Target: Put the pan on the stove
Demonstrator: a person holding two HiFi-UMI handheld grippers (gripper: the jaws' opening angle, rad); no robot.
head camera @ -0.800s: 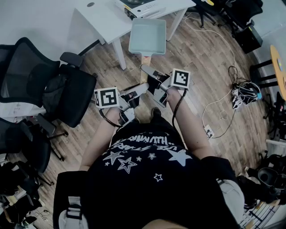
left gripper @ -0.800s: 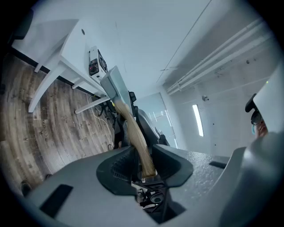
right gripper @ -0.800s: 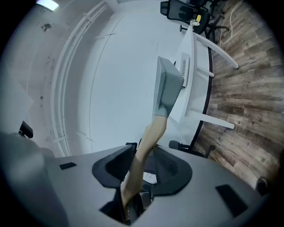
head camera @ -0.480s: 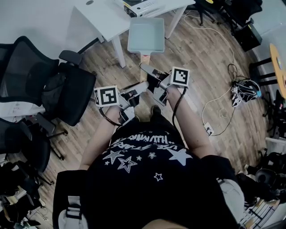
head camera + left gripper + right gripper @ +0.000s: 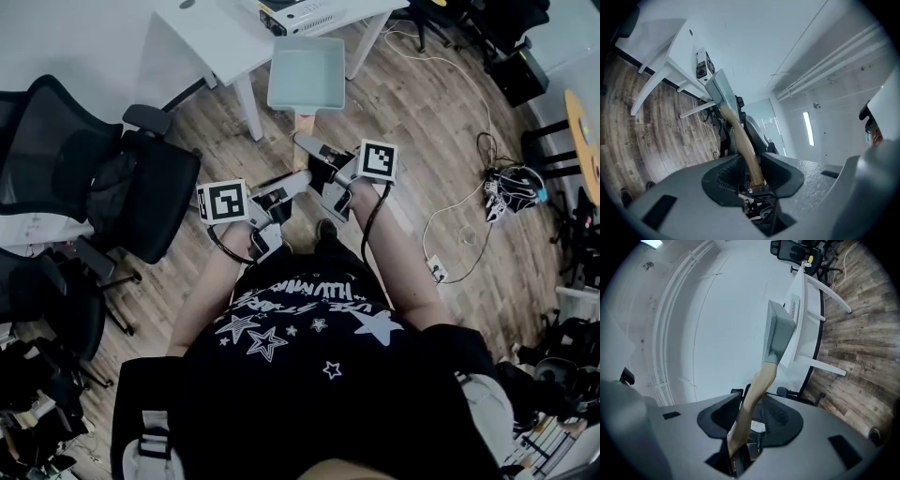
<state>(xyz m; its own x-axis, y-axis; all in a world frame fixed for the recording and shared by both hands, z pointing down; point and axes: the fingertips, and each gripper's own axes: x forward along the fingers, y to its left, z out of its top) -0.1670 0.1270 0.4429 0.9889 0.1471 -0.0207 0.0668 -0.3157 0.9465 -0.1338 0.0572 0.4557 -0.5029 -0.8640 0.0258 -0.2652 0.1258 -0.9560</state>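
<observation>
A square pale pan point(image 5: 307, 73) with a wooden handle point(image 5: 304, 119) is held level over the wood floor, just in front of a white table point(image 5: 211, 42). A white stove point(image 5: 302, 13) sits at the table's edge beyond the pan. My left gripper point(image 5: 298, 180) and right gripper point(image 5: 315, 150) both meet at the handle's near end. In the left gripper view the handle point(image 5: 749, 157) runs between the jaws of the left gripper point(image 5: 752, 171) up to the pan point(image 5: 721, 90). In the right gripper view the right gripper point(image 5: 750, 420) is clamped on the handle point(image 5: 754, 390) below the pan point(image 5: 779, 331).
Black office chairs point(image 5: 103, 187) crowd the left side. Cables and a power strip point(image 5: 437, 274) lie on the floor at right, near a bundle of gear point(image 5: 514, 192). The table's legs point(image 5: 248, 112) stand just left of the pan.
The pan and both grippers have edged slightly forward toward the table. Both grips on the handle are unchanged.
</observation>
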